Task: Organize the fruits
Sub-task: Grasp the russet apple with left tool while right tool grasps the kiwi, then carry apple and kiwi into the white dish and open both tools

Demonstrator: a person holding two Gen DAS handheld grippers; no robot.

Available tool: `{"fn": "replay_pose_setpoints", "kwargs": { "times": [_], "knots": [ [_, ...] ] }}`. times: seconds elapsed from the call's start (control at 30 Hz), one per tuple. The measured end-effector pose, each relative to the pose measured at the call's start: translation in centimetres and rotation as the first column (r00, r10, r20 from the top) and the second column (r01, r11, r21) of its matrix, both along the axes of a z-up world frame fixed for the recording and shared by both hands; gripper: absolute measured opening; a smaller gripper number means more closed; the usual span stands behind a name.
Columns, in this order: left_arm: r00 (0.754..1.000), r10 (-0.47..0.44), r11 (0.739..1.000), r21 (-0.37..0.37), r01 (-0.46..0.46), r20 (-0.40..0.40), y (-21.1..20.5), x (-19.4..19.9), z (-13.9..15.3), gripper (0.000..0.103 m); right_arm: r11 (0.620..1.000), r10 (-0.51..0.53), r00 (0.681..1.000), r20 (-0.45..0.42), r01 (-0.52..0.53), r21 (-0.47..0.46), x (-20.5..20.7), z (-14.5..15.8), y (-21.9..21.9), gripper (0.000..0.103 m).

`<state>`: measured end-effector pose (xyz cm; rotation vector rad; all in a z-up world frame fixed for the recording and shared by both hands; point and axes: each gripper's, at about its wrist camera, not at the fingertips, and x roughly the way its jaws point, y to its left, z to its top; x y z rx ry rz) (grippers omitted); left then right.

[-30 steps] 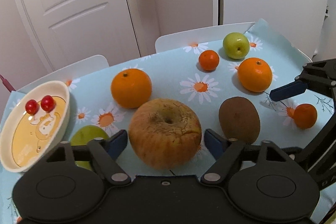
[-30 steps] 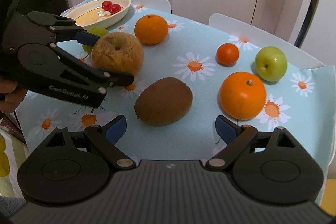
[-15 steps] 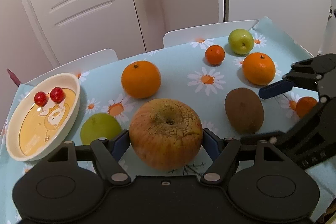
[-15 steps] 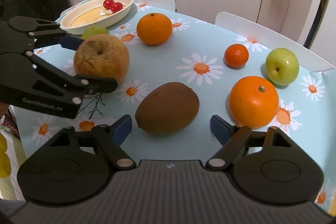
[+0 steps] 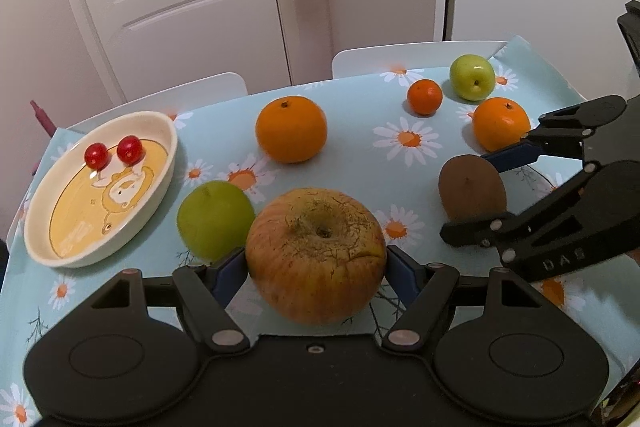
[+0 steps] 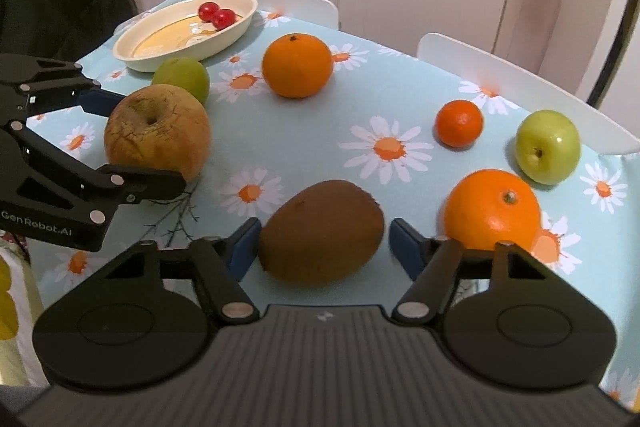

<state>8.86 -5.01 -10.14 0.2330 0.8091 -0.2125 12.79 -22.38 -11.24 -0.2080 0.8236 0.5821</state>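
Fruits lie spread over a daisy-print tablecloth (image 5: 352, 155), and two of them sit between tongs. The left gripper (image 5: 316, 269) is clamped on the big wrinkled apple (image 5: 316, 255), a blue pad pressed to each flank. The right gripper (image 6: 322, 241) has just been closing round the brown kiwi (image 6: 322, 231): the left pad looks to touch its skin, while a thin gap shows at the right pad, so the grip is not yet firm.

Taking the wrinkled apple as the landmark: a dull green apple (image 5: 215, 217) sits just beside it on the left, partly behind the left pad. Further left stands the cream oval dish (image 5: 168, 163) with two red cherry tomatoes (image 5: 114, 151) at its far end. Behind the apple, near the middle of the cloth, is a large orange (image 5: 291, 129). The kiwi is to the apple's right, near but apart. Beyond the kiwi lies a second orange (image 5: 500, 123), and further back a small tangerine (image 5: 425, 96) and a shiny green apple (image 5: 472, 77) close together by the far table edge.
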Motion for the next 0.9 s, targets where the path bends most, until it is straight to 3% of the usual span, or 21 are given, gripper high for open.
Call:
{"fn": "replay_pose_setpoints", "kwargs": {
  "times": [0.37, 0.9],
  "knots": [
    [0.999, 0.04, 0.999, -0.025, -0.04, 0.019, 1.2, -1.4, 1.3, 0.077, 0.999, -0.03, 0.999, 0.01, 0.03, 0.03, -0.8, 1.8, 0.3, 0.076],
    [0.98, 0.16, 0.986, -0.062, -0.153, 0.121, 5.6, -3.2, 7.8, 0.077, 0.995, -0.029, 0.997, 0.073, 0.022, 0.097, -1.6, 9.5, 4.1, 0.076]
  ]
}}
